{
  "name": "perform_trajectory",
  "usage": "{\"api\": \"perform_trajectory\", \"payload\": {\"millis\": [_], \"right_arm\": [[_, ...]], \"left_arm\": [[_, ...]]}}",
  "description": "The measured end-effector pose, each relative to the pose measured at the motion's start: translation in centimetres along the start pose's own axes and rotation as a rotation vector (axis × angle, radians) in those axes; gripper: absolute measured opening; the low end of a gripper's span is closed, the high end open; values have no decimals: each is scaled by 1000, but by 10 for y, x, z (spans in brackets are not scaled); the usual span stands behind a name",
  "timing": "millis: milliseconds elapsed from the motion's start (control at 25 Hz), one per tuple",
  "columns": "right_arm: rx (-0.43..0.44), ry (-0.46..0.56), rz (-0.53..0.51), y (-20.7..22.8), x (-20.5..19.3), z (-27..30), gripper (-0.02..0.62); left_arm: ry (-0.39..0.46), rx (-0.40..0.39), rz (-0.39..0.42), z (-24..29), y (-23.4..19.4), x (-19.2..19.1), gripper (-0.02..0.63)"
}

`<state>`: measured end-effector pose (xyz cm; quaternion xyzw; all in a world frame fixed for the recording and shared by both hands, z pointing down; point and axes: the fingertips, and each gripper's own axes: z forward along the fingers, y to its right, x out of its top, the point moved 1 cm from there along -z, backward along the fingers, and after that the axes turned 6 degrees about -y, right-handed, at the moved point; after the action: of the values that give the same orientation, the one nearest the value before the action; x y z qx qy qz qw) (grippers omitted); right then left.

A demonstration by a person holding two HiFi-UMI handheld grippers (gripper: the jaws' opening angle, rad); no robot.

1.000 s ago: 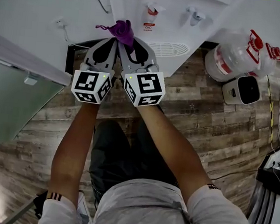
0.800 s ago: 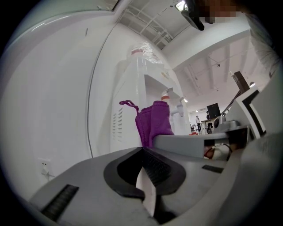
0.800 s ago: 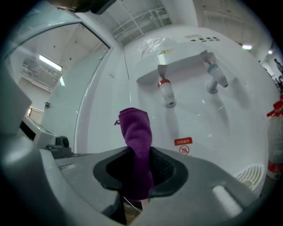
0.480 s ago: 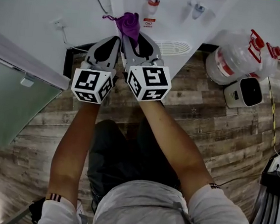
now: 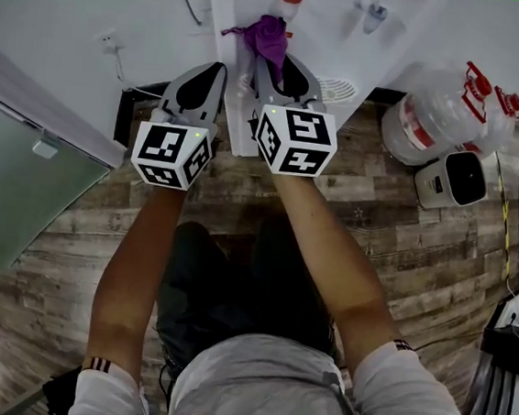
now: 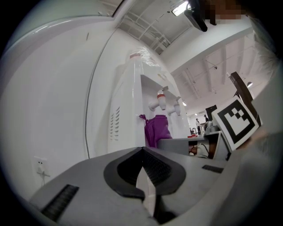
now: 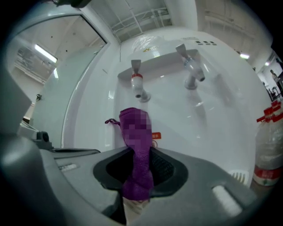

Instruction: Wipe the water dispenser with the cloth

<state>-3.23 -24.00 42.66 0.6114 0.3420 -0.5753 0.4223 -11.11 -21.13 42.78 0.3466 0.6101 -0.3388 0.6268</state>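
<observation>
The left tongs (image 5: 213,76) hang beside the water dispenser (image 5: 232,10), pressed together on nothing. Only their own view shows its vented side panel (image 6: 115,121). The right tongs (image 5: 273,63) pinch the purple cloth (image 5: 266,35), its top close to the dispenser's front below the red tap (image 7: 138,84). Only the head view shows the whole water bottle (image 5: 441,106) on the floor (image 5: 378,224).

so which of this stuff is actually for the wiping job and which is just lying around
For the job: purple cloth, clamped in the right gripper; water dispenser.

Lying about: large water bottle, white box beside it, floor cables, wall socket.
</observation>
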Motion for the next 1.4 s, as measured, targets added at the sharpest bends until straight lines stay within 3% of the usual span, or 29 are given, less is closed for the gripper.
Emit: {"api": "perform_trajectory", "payload": {"millis": [600,1040,1400], "right_arm": [[-135,-21,-78,76,2,-24,101],[-263,-25,-61,142,9,-54,101],[-272,12,-70,160,16,-83,101]], "left_arm": [[14,-20,8,-4,25,-4,-2],[7,-43,13,4,37,-6,-2],[2,-59,17,8,43,-8,-2]]}}
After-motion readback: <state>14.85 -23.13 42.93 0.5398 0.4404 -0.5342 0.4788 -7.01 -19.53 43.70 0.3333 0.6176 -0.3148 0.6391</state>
